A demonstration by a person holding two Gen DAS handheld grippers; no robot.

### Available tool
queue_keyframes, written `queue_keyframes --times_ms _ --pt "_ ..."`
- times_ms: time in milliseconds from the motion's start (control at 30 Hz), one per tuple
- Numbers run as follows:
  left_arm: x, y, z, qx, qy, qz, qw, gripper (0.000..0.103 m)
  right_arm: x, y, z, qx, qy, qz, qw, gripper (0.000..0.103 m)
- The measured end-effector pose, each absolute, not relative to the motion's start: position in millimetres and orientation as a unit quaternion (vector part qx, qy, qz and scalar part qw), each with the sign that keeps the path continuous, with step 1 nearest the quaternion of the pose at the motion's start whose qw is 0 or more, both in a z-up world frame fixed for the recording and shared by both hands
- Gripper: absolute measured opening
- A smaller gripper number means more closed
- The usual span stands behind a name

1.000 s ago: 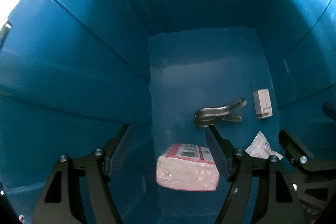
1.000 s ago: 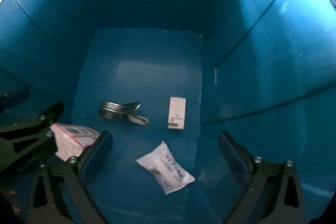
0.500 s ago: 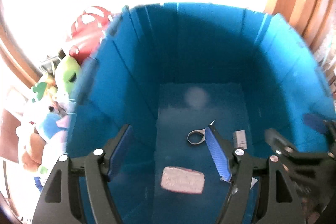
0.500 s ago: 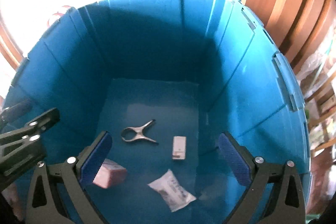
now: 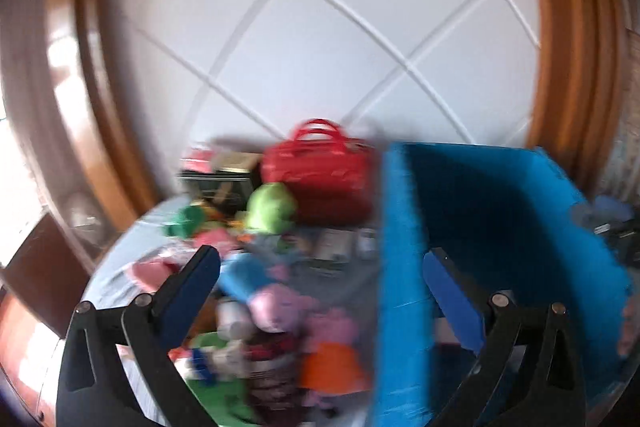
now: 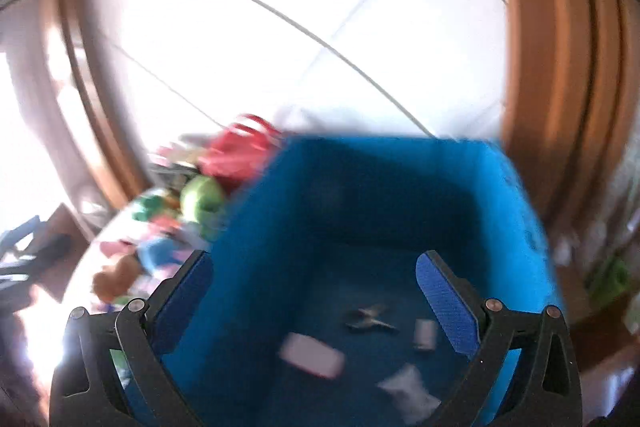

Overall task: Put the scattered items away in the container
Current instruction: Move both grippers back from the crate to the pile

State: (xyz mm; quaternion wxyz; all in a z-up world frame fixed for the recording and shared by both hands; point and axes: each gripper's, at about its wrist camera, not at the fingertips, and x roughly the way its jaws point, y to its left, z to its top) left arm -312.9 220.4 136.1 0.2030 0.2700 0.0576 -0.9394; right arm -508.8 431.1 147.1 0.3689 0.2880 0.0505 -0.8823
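The blue bin (image 6: 280,267) fills the lower middle of the blurred right wrist view. On its floor lie a pink packet (image 6: 312,355), a metal clip (image 6: 370,319), a small white box (image 6: 425,334) and a white sachet (image 6: 408,393). My right gripper (image 6: 314,291) hangs open above the bin, nothing between its fingers. In the left wrist view the blue bin (image 5: 400,267) stands at the right. My left gripper (image 5: 320,283) has its jaws opening wide, empty, over a heap of soft toys (image 5: 280,303) on a pale blue surface to the left of the bin.
A red bag (image 5: 320,179) and a green plush (image 5: 270,207) sit behind the toy heap, against a white panelled wall (image 5: 320,27) framed in wood. Green and orange pieces lie at the near edge. A dark wooden surface (image 5: 36,267) lies at the far left.
Both grippers have risen out of the bin; the views went from its dark inside to the rim and the room. The left gripper swung left over the toys and its jaws widened.
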Motion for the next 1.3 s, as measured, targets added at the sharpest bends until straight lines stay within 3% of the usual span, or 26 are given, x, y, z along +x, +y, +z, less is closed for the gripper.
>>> queue_keyframes --times_ms 167,333,700,967,1300 --pt "-236.2 148.7 118.5 0.226 0.085 -0.942 0.232 0.103 -430.1 374.1 152.3 0.239 0.044 -0.878 0.413 0.103" --pt "-186.0 71.4 74.7 0.250 0.086 -0.929 0.260 0.103 -364.8 293.9 140.2 0.220 0.051 -0.873 0.433 0.103" --pt "-135.4 -87.3 -32.9 0.355 0.128 -0.898 0.228 0.103 -304.6 154.2 17.6 0.356 0.080 -0.852 0.375 0.103" --pt "-115.8 -125.4 -78.8 0.369 0.148 -0.876 0.273 0.103 -307.0 131.9 -53.6 0.416 0.108 -0.826 0.365 0.103" --pt "-111.4 -152.7 -127.1 0.413 0.150 -0.852 0.286 0.103 -289.8 90.0 -79.1 0.431 0.109 -0.801 0.401 0.103"
